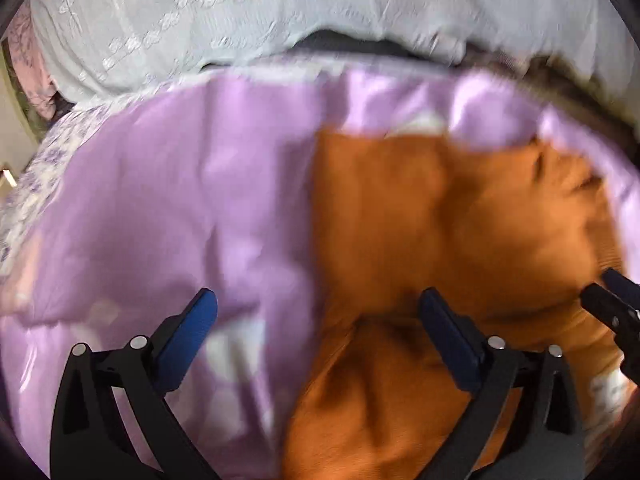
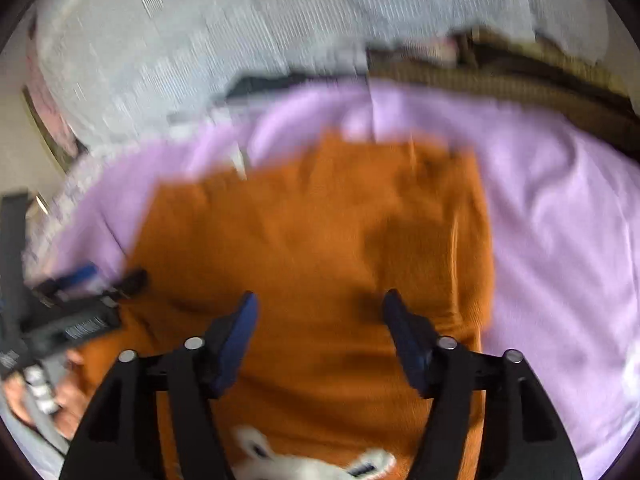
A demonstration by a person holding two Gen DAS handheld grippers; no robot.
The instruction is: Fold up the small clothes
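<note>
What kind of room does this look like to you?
Probably a bedroom: the orange knitted garment lies on a lilac bed sheet, with a white embroidered fabric bunched behind it. Both grippers are open above the bedding.

Soft, even daylight, fairly bright. Strong motion blur in both views; right wrist view worse, far curtain smeared into streaks. Sheen on purple sheet. Soft shadows on orange garment under gripper fingers. Fisheye bends edges, dark vignette at corners. Curtain embroidery sharper in left view.
</note>
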